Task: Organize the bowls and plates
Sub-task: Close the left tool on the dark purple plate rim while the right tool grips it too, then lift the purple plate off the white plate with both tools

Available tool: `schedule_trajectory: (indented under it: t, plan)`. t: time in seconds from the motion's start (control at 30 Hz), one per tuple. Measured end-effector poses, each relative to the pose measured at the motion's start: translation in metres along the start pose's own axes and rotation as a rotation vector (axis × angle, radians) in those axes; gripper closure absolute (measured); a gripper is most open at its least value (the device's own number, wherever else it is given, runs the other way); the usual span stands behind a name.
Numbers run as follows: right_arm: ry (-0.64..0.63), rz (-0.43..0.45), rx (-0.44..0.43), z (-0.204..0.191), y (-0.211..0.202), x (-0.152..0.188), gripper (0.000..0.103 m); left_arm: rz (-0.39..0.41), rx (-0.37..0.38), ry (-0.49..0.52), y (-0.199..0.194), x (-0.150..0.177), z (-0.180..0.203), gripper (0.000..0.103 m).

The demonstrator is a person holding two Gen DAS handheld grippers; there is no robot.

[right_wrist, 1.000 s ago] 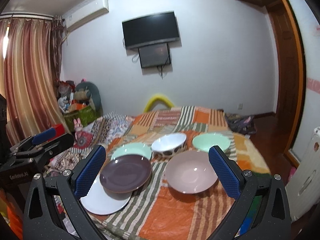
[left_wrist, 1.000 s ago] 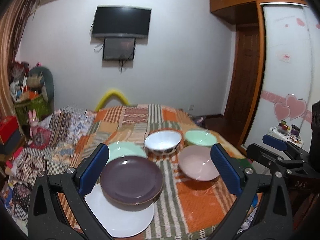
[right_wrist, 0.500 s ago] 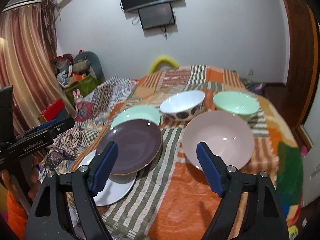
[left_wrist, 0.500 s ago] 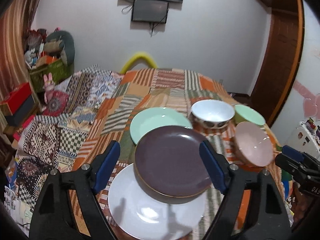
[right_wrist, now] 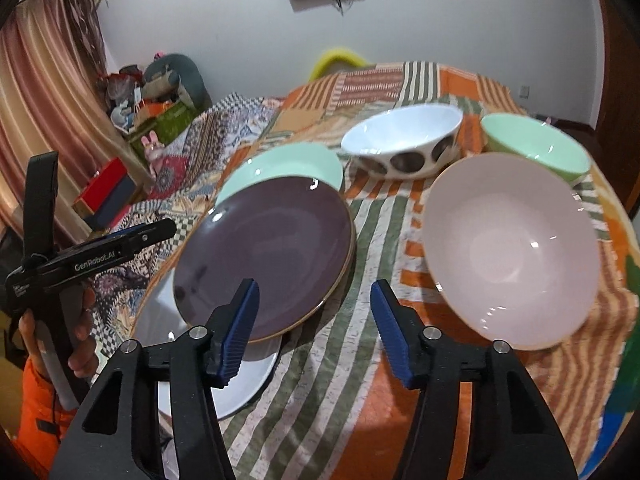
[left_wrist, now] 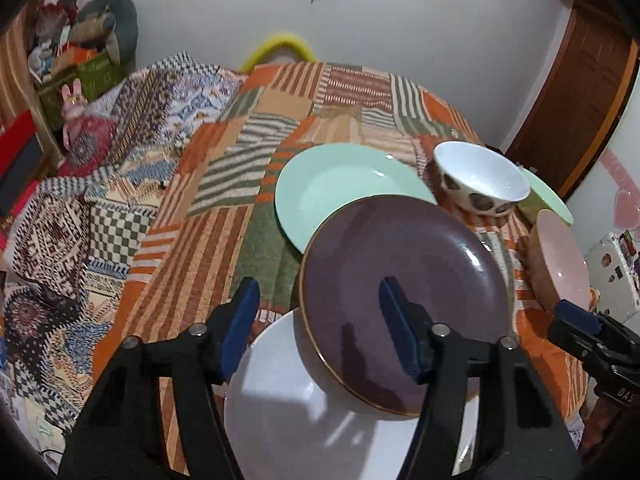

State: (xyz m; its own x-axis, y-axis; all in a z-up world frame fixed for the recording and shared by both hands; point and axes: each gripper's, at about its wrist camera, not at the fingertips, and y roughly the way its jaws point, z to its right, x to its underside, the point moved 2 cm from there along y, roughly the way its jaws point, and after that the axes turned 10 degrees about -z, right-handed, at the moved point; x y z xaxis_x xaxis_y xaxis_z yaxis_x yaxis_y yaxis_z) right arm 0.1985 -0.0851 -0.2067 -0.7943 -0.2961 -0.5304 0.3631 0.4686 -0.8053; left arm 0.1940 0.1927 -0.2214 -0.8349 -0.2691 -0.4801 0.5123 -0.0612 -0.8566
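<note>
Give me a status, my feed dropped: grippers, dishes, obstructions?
Left gripper and right gripper closing, nothing held. Purple plate overlaps white plate; pink bowl untouched. Nothing blocking.

left tool (left_wrist: 320, 320) closing, right tool (right_wrist: 314, 316) closing, both empty

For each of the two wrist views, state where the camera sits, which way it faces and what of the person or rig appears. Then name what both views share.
Left wrist: rides the left gripper, jaws closing with nothing gripped, facing down at the purple plate; the right gripper shows at the right edge.
Right wrist: rides the right gripper, also closing on nothing, facing down between the purple plate and pink bowl; a hand and orange sleeve show.
Shared: both plates, the pink bowl, the spotted bowl.
</note>
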Motion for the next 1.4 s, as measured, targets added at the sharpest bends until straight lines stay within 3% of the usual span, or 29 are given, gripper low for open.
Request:
schedule_trajectory:
  t: [0.17, 0.33, 0.43, 0.5, 0.67, 0.8, 1.4]
  plan:
    - [0.023, -0.029, 0.002, 0.002, 0.017, -0.005, 0.054, -0.008, 0.014, -0.003, 0.014, -0.005, -0.008, 0.044]
    - [0.042, -0.061, 0.013, 0.006, 0.032, -0.009, 0.065, -0.028, 0.039, -0.009, 0.025, -0.010, -0.012, 0.046]
    - [0.044, -0.068, 0.028, 0.007, 0.036, -0.011, 0.065, -0.060, 0.060, -0.017, 0.035, -0.012, -0.016, 0.052]
    - [0.039, -0.073, 0.035, 0.007, 0.039, -0.012, 0.065, -0.074, 0.066, -0.015, 0.041, -0.013, -0.018, 0.062]
    - [0.040, -0.091, 0.034, 0.008, 0.045, -0.014, 0.066, -0.090, 0.076, -0.002, 0.050, -0.014, -0.017, 0.076]
    - [0.042, -0.100, 0.037, 0.010, 0.050, -0.017, 0.078, -0.089, 0.098, 0.011, 0.051, -0.015, -0.015, 0.085]
    - [0.048, -0.099, 0.058, 0.007, 0.050, -0.020, 0.078, -0.114, 0.113, 0.032, 0.047, -0.012, -0.010, 0.087]
